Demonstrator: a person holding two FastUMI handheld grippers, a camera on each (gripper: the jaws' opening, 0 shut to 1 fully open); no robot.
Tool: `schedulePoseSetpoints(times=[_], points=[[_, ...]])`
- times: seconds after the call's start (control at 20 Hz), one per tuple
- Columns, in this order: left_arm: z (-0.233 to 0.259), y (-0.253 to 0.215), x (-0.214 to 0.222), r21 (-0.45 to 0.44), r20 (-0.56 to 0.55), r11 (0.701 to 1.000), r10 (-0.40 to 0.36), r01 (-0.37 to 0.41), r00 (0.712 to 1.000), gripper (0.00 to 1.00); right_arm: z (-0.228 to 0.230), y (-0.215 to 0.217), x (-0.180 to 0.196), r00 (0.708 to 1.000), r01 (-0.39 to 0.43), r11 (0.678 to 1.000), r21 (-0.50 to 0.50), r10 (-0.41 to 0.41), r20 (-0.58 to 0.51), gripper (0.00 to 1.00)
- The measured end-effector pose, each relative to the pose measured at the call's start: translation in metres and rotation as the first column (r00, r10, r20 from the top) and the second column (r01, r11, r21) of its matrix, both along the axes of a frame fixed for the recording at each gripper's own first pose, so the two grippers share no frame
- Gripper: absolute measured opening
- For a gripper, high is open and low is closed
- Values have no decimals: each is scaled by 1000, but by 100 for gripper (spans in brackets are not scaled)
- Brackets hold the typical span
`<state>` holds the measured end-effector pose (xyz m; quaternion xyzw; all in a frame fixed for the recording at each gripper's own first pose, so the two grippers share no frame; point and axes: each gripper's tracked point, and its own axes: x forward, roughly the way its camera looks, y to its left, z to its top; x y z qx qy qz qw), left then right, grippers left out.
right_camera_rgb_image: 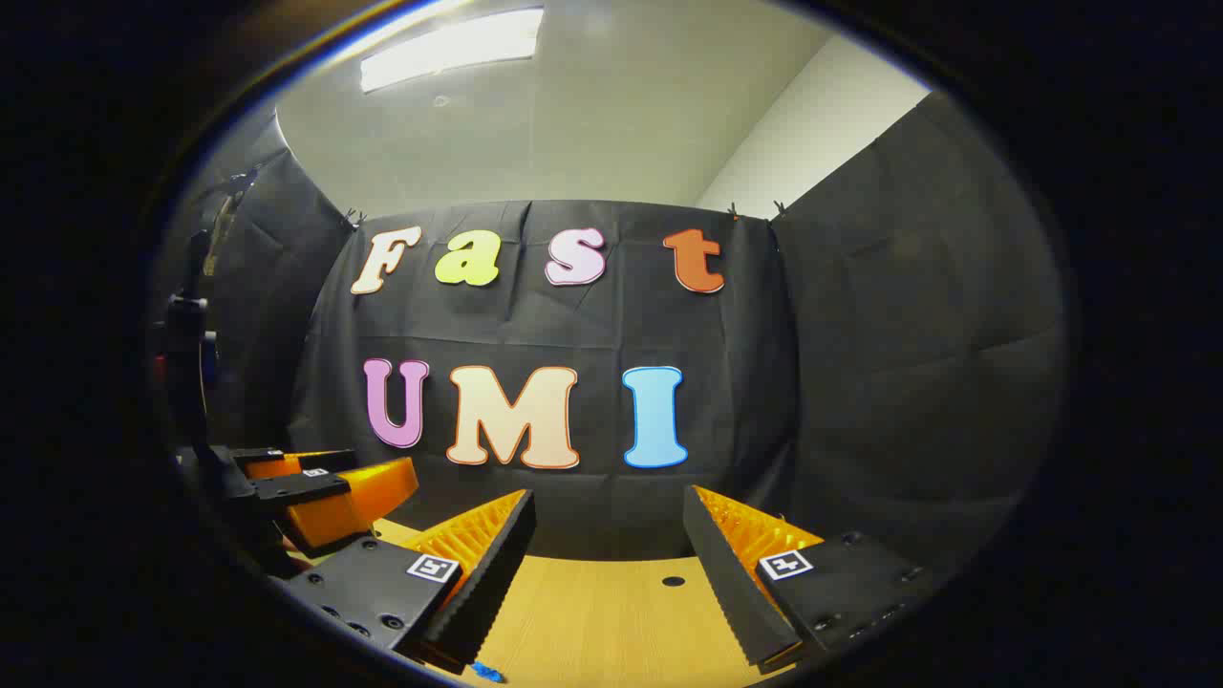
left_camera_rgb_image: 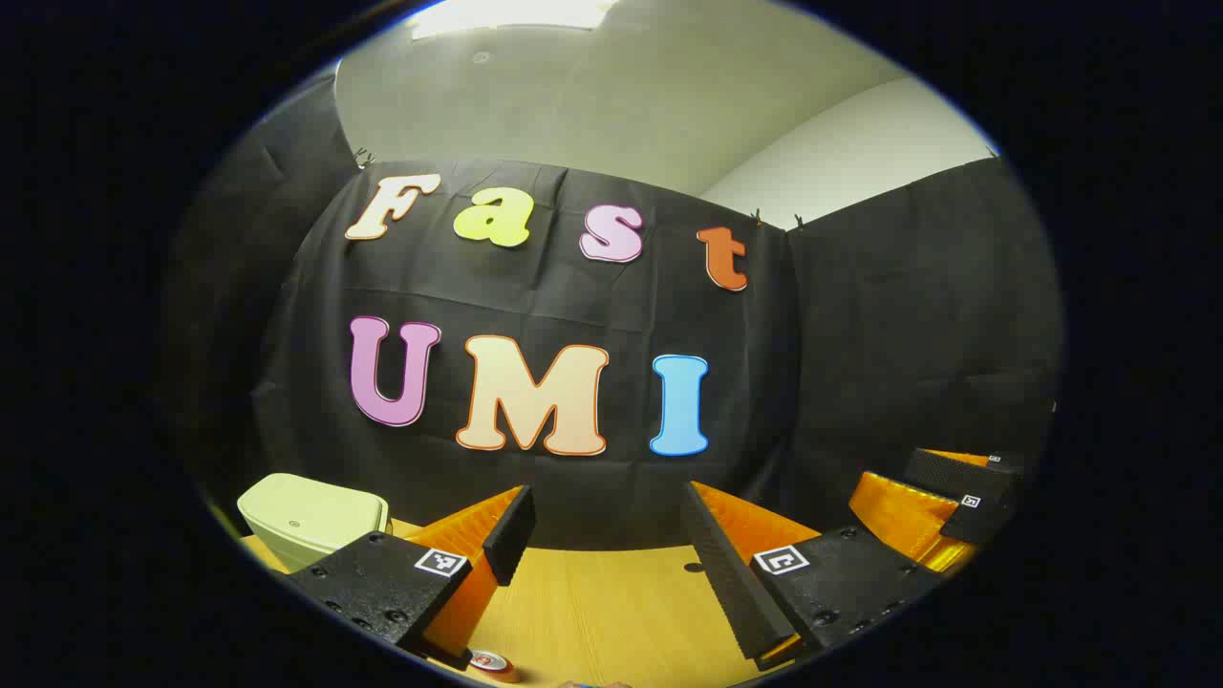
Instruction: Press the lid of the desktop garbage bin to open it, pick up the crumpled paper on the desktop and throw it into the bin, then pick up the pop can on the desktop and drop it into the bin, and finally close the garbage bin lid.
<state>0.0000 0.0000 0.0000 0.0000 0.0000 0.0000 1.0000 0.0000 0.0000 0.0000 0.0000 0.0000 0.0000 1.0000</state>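
- Left hand-held gripper [left_camera_rgb_image: 604,559]: fingers apart, nothing between them, held above the wooden worktop [left_camera_rgb_image: 611,612].
- Right hand-held gripper [right_camera_rgb_image: 607,564]: fingers apart, nothing held; also seen at the right edge of the left gripper view.
- Garbage bin [left_camera_rgb_image: 311,516]: lid down, on the worktop, far left in the left gripper view.
- Pop can [left_camera_rgb_image: 489,662]: top just visible at the bottom edge, near the left finger.

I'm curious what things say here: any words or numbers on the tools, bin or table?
On the left gripper, square tags: black-and-white patterns, no words.
On the right gripper, square tags: the same.
On the garbage bin: nothing legible.
On the pop can: too blurred to read.
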Motion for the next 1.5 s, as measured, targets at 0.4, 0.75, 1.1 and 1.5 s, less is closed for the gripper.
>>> schedulePoseSetpoints(times=[0.4,0.75,1.1,1.5], points=[[2,35,-10,68,23,991,112,-113,993,93,4,3,17,1000,-4,1000,24,3,27,98],[-8,45,-8,71,-16,987,146,-144,989,93,-7,22,16,998,-70,997,-24,70,2,98],[-5,42,-9,78,6,987,143,-143,990,93,-14,22,19,997,-78,997,6,78,-25,98],[-6,45,-10,95,14,982,161,-161,987,93,-19,37,18,991,-130,992,-2,130,-17,98]])
